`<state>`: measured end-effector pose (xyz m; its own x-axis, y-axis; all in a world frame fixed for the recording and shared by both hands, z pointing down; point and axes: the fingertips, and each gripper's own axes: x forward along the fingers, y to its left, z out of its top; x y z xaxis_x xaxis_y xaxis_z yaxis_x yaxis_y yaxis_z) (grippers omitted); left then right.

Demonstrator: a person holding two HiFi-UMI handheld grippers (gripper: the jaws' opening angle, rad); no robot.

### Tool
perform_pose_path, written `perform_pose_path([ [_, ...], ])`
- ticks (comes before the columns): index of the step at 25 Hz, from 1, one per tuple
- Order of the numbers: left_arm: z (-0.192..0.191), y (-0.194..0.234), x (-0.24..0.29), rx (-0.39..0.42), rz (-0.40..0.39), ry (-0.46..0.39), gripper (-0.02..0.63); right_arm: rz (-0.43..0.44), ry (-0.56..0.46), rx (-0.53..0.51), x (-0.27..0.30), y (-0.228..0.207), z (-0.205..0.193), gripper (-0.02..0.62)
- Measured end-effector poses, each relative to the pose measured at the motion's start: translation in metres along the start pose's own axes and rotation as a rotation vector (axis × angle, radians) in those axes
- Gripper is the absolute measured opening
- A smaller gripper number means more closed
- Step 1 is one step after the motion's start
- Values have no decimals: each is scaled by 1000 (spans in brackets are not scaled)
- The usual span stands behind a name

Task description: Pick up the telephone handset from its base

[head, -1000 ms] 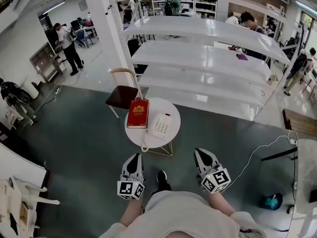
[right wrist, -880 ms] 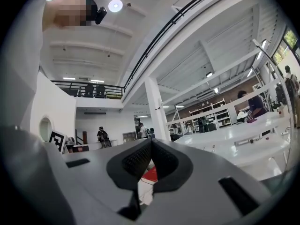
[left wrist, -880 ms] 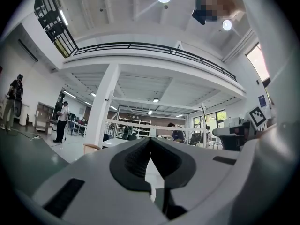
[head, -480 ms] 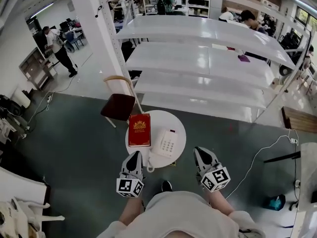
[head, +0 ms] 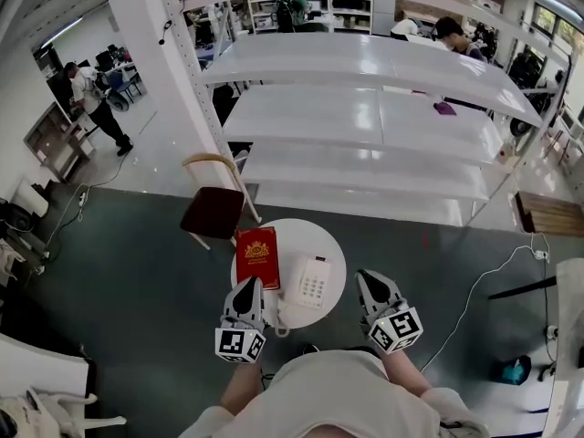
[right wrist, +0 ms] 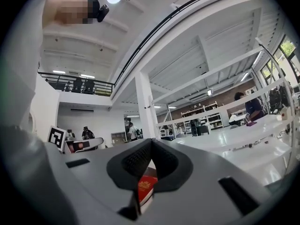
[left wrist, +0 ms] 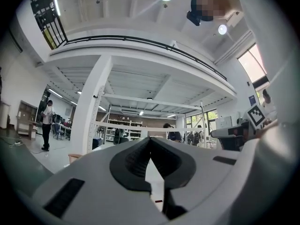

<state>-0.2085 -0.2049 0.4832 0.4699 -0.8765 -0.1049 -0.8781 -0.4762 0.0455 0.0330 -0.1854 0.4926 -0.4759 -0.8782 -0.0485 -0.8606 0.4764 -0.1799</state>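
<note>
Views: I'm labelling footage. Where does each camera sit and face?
Head view: on the head, looking steeply down at table, phone, book; shows torso, left gripper, right gripper.
Left gripper view: on the left gripper, facing forward at shelves; shows its shut jaws.
Right gripper view: on the right gripper, facing likewise; shut jaws frame the book.
Shared: head and right gripper views show the book.

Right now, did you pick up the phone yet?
Not done: the handset lies on the telephone base on the round table. In hand: the left tool and right tool hover shut, empty, at the table's near edge. Left: open one, grip the handset, lift.
</note>
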Motion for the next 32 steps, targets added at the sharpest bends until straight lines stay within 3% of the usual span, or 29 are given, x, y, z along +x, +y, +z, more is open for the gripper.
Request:
perform_pose_path([
  [8, 2, -8, 4, 5, 78, -34, 21, 57, 7, -13, 6, -14, 10, 8],
  [16, -13, -15, 15, -13, 104, 8, 21, 59, 23, -21, 2, -31, 9, 8],
  [32, -33, -30, 29, -16, 23, 62, 21, 51, 51, -16, -8, -37, 3, 8],
])
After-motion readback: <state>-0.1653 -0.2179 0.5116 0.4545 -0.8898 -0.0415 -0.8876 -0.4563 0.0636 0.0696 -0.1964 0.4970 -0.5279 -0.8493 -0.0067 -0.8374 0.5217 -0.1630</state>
